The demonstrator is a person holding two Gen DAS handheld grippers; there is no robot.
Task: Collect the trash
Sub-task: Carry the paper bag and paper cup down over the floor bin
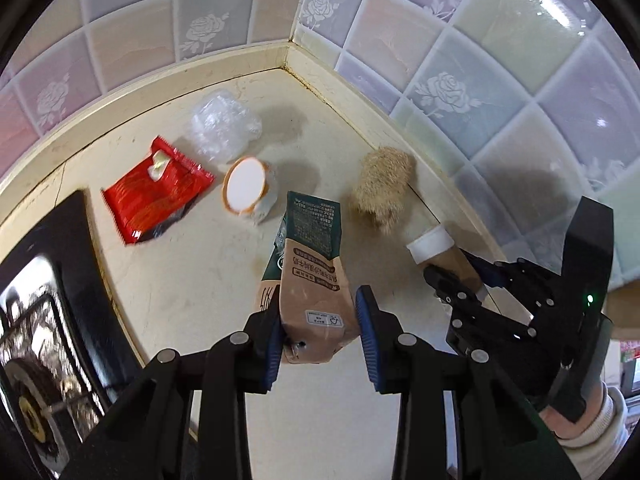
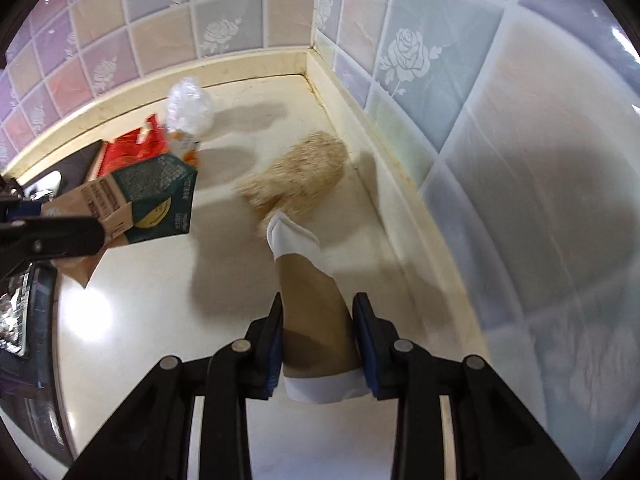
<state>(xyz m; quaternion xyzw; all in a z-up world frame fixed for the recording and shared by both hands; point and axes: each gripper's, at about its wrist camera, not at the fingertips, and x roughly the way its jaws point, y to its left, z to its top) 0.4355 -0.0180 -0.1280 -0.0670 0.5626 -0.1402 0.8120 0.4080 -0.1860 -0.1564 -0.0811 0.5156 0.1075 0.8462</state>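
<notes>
Blue pads of the left tongs (image 1: 320, 336) clamp a brown-and-green milk carton (image 1: 312, 264), squeezing its lower body so the carton tilts up toward 12 o'clock, clear of the table (image 1: 192, 280). At 3 o'clock in that view the right tongs (image 1: 460, 276) grip a brown paper cup (image 1: 436, 246) with a white rim; a hand in a pale sleeve (image 1: 592, 424) holds them at 4 o'clock.

From the right wrist, the right tongs (image 2: 318, 340) press both pads against the crushed cup (image 2: 312, 304), its white rim pointing to 12 o'clock. The carton (image 2: 148, 200) and the left tongs (image 2: 52, 236) sit at 9 o'clock.

Further out on the table lie a fuzzy tan brush-like bundle (image 1: 384, 184) at 1 o'clock, near the wall edge, an orange-rimmed white lid on a small clear cup (image 1: 246, 190) at 11 o'clock, a red foil wrapper (image 1: 156, 192) at 10 o'clock, and crumpled clear plastic (image 1: 224, 128) just behind them. A black stove (image 1: 48, 300) fills 8 o'clock. Rose-patterned tiles (image 1: 448, 92) line the corner.
</notes>
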